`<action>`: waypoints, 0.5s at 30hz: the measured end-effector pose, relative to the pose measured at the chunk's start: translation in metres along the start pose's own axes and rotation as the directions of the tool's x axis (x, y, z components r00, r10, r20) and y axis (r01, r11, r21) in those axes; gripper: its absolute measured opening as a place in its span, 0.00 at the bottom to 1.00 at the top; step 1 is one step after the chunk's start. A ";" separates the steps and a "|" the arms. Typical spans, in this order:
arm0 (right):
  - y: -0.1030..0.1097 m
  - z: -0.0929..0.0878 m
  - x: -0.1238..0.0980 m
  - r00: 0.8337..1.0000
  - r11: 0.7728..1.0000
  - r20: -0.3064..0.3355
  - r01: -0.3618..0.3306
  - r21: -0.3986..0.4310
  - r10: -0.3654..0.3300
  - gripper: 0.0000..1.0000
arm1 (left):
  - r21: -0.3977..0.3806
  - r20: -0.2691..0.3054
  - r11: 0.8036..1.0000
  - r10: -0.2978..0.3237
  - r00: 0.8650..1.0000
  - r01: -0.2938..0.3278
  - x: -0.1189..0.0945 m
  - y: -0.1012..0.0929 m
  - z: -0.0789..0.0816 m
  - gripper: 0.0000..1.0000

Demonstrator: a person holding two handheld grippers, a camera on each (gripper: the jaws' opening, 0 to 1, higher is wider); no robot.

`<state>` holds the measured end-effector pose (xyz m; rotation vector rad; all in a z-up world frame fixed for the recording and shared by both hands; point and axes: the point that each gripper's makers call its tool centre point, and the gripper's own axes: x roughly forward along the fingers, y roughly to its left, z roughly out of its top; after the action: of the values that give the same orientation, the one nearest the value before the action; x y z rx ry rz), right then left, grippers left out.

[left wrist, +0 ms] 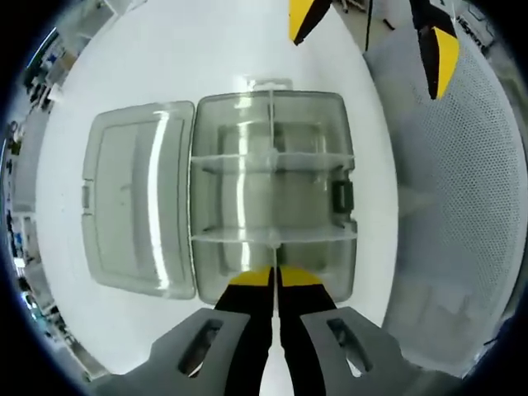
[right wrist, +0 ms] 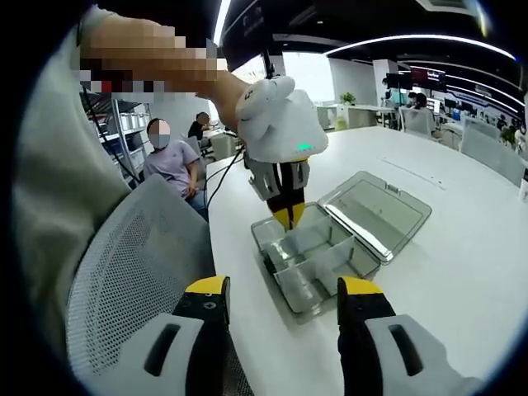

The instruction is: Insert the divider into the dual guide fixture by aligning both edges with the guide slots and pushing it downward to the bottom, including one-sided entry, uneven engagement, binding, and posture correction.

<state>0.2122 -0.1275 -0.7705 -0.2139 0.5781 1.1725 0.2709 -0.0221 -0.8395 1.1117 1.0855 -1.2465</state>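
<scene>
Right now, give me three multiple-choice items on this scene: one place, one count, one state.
1. Where does the box's lid lie?
A. Hinged open flat beside the box
B. Shut over the box
C. On the chair

2. How many cross dividers span the clear box in the left gripper view?
A. None
B. Two
C. Five

3. How do the right tool's jaws stand?
A. Wide apart, holding nothing
C. Clamped on the lid
B. Shut on a divider

Key: 1 A, lid lies flat on the white table; 2 B, two clear strips cross it; 3 A, open gap between its yellow tips.
</scene>
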 end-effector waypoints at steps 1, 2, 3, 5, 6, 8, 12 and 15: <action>0.000 0.000 0.000 1.000 1.000 -0.002 0.000 -0.002 0.000 0.49 | 0.005 0.006 1.000 0.006 1.000 -0.006 0.001 0.000 0.000 0.00; 0.000 0.000 0.000 1.000 1.000 -0.003 0.000 -0.003 0.000 0.49 | 0.008 0.011 1.000 0.010 1.000 -0.010 0.000 0.000 0.000 0.00; 0.000 0.000 -0.001 1.000 1.000 -0.005 0.000 -0.004 0.000 0.49 | 0.009 0.015 1.000 0.014 1.000 -0.014 0.000 0.000 0.001 0.00; 0.000 0.000 -0.001 1.000 1.000 -0.007 -0.001 -0.007 0.001 0.49 | -0.001 0.031 1.000 0.020 0.999 -0.020 -0.001 -0.001 0.002 0.01; 0.000 0.001 -0.002 1.000 1.000 -0.008 -0.001 -0.009 0.001 0.49 | -0.020 0.039 0.999 0.029 0.999 -0.029 -0.002 0.000 0.002 0.05; 0.000 0.000 -0.003 1.000 1.000 -0.012 -0.001 -0.012 0.000 0.49 | -0.039 0.059 0.999 0.040 0.997 -0.038 -0.003 0.002 0.002 0.08; 0.000 -0.001 -0.004 1.000 1.000 -0.024 -0.003 -0.018 0.003 0.49 | -0.061 0.091 0.997 0.060 0.994 -0.055 -0.008 0.003 0.002 0.09; 0.000 -0.003 -0.004 0.999 1.000 -0.031 -0.007 -0.024 0.006 0.49 | -0.092 0.105 0.994 0.069 0.992 -0.060 -0.012 0.003 -0.001 0.11</action>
<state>0.2104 -0.1321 -0.7704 -0.2517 0.5926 1.1851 0.2732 -0.0189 -0.8276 0.9934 1.0059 -1.1825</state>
